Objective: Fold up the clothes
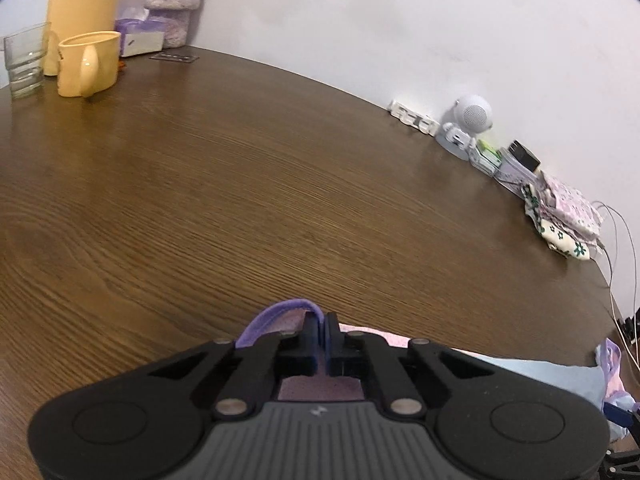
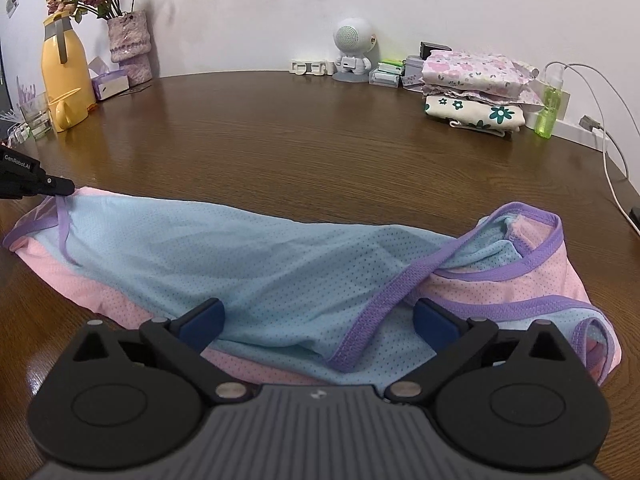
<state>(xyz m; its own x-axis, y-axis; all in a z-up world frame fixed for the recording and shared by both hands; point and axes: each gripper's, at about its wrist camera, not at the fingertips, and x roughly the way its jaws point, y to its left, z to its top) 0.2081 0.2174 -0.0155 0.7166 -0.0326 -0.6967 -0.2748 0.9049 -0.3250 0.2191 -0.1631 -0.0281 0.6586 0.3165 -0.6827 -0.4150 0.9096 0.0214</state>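
The pink and blue garment [image 2: 248,256] sprawls along the tabletop's [image 2: 320,140] near edge, the left gripper [image 1: 323,326] clamped on its purple trim [image 1: 280,308] and the right gripper [image 2: 318,318] spread wide over its middle.

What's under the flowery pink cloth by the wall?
The pink cloth lies on a white cloth with green flowers, both folded, stacked on the table. Anything sandwiched between them, or under the stack, is covered.
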